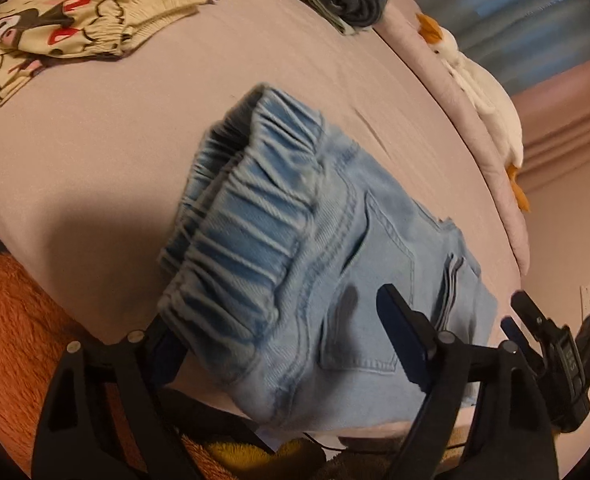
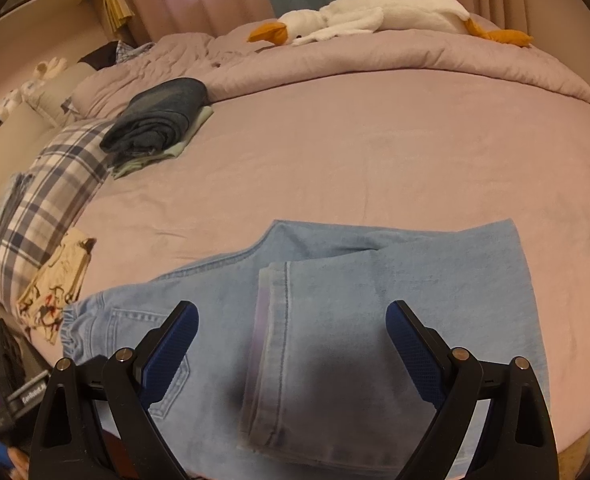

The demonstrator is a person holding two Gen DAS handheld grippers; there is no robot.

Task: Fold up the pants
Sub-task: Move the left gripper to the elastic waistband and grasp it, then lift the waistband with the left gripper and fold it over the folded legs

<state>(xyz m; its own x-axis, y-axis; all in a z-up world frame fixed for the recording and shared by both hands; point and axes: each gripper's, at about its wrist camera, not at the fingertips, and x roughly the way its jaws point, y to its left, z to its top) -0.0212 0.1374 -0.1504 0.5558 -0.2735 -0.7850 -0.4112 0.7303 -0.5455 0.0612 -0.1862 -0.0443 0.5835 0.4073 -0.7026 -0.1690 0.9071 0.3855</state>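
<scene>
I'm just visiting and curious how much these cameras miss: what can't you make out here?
- Left wrist view: the jeans legs, cut off by the lower edge; the waistband is motion-blurred.
- Left wrist view: left gripper left fingertip, hidden behind the waistband.
- Right wrist view: jeans' near edge, hidden behind the right gripper.
- Right wrist view: items under the dark folded garment, mostly covered.

- The right gripper (image 2: 291,332) hangs above the light blue jeans (image 2: 395,280), its jaws spread wide and holding nothing.
- The jeans lie on the pink bed (image 2: 335,152), a hemmed leg end (image 2: 271,344) folded back over them.
- A dark folded stack (image 2: 159,116) sits further back on the left.
- A white goose plush (image 2: 375,12) lies along the rumpled duvet (image 2: 415,56).
- A plaid pillow (image 2: 51,196) lies at the left edge.
</scene>
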